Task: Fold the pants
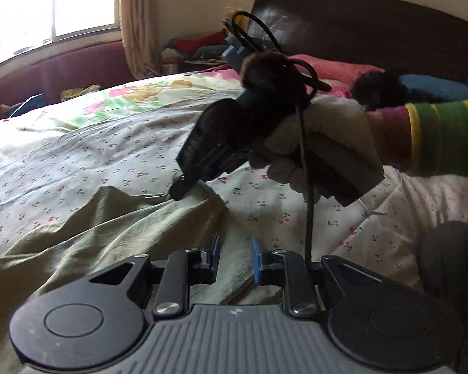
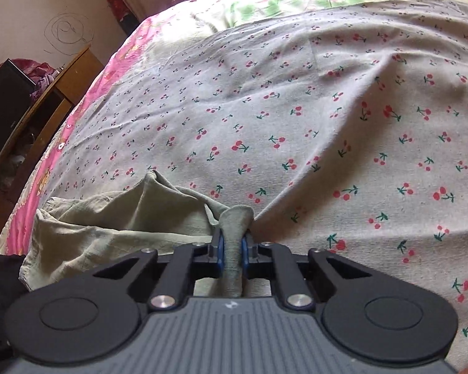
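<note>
One crumpled pale-green pants [image 2: 115, 218] (tool-pinched fold)

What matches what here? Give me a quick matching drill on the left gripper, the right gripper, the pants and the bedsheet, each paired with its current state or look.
Column one:
1. left gripper
2. right gripper
3. pants
4. bedsheet

Column two:
A. cherry print
B. jaws apart, nothing between them
C. pale green, rumpled on the bed
D. clamped on a bunched fold of cloth

Pairs: 1-B, 2-D, 3-C, 4-A
</note>
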Motion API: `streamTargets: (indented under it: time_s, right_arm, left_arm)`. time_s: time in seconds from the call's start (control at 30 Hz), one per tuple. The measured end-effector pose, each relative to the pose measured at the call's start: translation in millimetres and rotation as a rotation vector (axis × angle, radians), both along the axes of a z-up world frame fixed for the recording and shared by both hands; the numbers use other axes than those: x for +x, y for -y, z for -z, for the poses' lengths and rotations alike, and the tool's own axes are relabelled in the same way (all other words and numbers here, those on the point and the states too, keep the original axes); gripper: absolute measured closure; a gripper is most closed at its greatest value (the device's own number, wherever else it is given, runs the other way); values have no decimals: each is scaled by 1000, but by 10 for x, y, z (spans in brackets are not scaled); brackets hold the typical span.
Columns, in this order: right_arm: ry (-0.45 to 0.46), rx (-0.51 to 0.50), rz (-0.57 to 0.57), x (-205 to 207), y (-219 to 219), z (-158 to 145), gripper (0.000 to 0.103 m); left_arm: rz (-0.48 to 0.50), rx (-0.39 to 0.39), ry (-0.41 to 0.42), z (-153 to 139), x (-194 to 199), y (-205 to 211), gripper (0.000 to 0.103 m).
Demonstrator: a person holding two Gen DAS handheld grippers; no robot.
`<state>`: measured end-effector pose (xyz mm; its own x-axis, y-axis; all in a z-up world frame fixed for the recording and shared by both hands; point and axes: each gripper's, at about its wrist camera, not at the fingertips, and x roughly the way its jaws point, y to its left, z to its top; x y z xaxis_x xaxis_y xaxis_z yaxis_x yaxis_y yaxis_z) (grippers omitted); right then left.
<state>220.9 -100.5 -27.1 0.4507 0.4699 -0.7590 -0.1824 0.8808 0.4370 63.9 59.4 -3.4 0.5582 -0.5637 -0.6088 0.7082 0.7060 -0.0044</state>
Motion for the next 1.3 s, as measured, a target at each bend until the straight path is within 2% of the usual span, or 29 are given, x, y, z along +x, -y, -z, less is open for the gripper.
streamTargets:
  time_s: [0.07, 0.17, 0.2, 0.23, 0.33, 0.47, 0.5, 0.57, 0.7, 0.83, 0.9, 0.93, 1.03, 1.1, 1.23, 1.27, 1.3]
  right_arm:
    - [3, 5, -18, 34, -2, -32, 97]
    - [7, 16, -36, 147, -38, -71, 98]
    - [5, 20, -36, 217, -48, -66, 98]
    - [3, 13, -38, 279, -63, -44, 98]
    - [8, 37, 9, 477, -71, 38, 98]
    - [6, 51, 15, 610, -165, 65, 95]
    - [-13, 54, 7, 607, -176, 74, 90]
    - [-28, 61, 8, 550, -117, 49, 87]
    - [21, 100, 58, 130, 280, -114, 75]
    - [-37, 142, 105, -407, 625, 8, 74]
    - [-58, 196, 113, -612, 701, 115, 74]
    - [-73, 236, 107, -684, 702, 180, 74]
    - [-74, 312, 76, -760, 623, 294, 74]
    - [-50, 328, 51, -761, 567, 302, 73]
    - [-44, 366, 50, -724, 518, 378, 70]
    - [-40, 369, 60, -733, 522, 395, 78]
    - [-38, 354, 62, -748, 515, 402, 101]
  left_arm:
    - [78, 69, -42, 126, 138, 304, 69]
    - [195, 151, -174, 393, 206, 550, 71]
    - [227, 189, -179, 446, 149, 613, 80]
    - [257, 202, -175, 452, 112, 655, 83]
    - [284, 225, -180, 477, 72, 705, 84]
    - [230, 131, -226, 372, 132, 571, 84]
    - [227, 81, -216, 296, 121, 507, 84]
    - [211, -2, -183, 118, 83, 375, 81]
    - [142, -36, -125, -63, 130, 78, 72]
    - [7, -87, -134, -166, 544, -263, 67]
    - [-48, -144, -161, -194, 850, -339, 57]
    - [-66, -157, -174, -191, 1003, -326, 56]
    - [-105, -163, -173, -167, 1438, -192, 54]
    - [-115, -167, -231, -78, 1719, -60, 49]
    - [-132, -42, -245, 172, 2011, 230, 49]
    - [-134, -10, -256, 257, 2043, 306, 51]
    - [-138, 18, -254, 315, 2054, 355, 62]
